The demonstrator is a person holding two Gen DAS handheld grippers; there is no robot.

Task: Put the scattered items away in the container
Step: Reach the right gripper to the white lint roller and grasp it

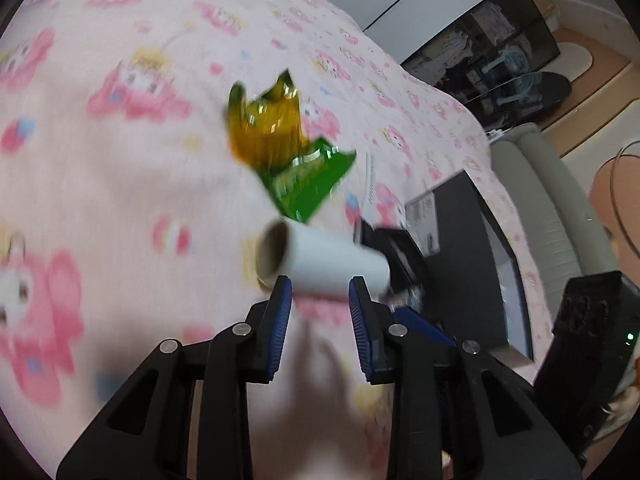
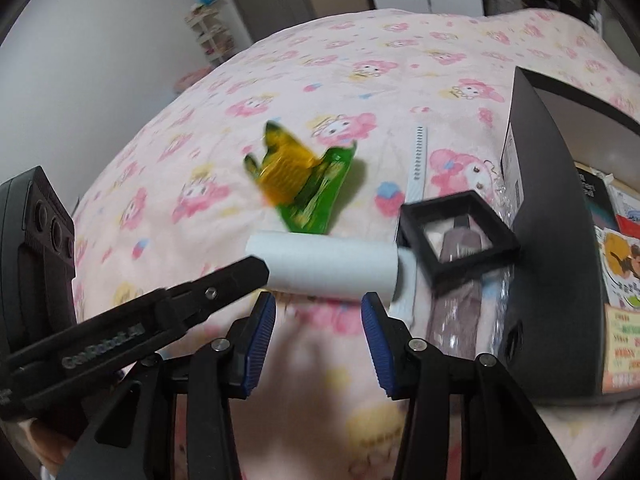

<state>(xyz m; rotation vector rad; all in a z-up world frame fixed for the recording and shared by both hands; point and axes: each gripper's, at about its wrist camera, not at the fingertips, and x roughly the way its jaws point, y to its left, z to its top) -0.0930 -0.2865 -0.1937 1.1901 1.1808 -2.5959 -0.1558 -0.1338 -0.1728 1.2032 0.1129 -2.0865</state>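
A white paper roll (image 1: 324, 260) with a cardboard core lies on the pink patterned bed cover (image 1: 120, 160), just beyond my left gripper (image 1: 320, 292), which is open with the roll at its fingertips. In the right wrist view the roll (image 2: 324, 266) lies just past my open right gripper (image 2: 318, 306); the left gripper's arm (image 2: 160, 308) reaches in from the left and touches the roll's end. A green and yellow snack wrapper (image 2: 300, 180) lies behind the roll. A black square frame box (image 2: 456, 232) lies to the right. The dark container (image 2: 560, 240) stands at the right.
A white comb (image 2: 418, 160) lies behind the frame box. A clear-wrapped item (image 2: 456, 312) lies beside the container. The container holds printed packets (image 2: 624, 264). A grey bed edge (image 1: 540, 208) and floor lie to the right in the left wrist view.
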